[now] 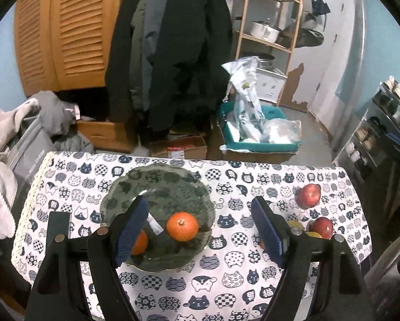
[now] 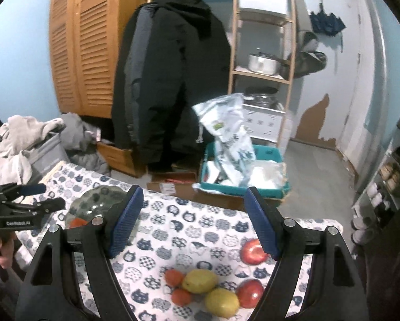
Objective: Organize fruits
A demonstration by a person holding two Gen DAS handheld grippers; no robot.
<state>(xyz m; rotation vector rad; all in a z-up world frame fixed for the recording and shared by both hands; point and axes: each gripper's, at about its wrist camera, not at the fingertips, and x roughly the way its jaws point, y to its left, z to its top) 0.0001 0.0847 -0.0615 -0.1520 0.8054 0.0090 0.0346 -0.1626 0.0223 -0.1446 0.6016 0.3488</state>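
Two oranges sit on the dark plate (image 1: 157, 182): one orange (image 1: 182, 226) in plain sight low in the plate, a second orange (image 1: 139, 243) half hidden behind a blue pad. Lower right of the right wrist view, more fruit lies loose on the cat-print surface (image 2: 173, 227): two lemons (image 2: 200, 281), small oranges (image 2: 174, 277) and two apples (image 2: 253, 251). The left gripper (image 1: 200, 230) has its jaws spread wide, holding nothing. The right gripper (image 2: 193, 222) likewise has its jaws parted and empty, above the pile.
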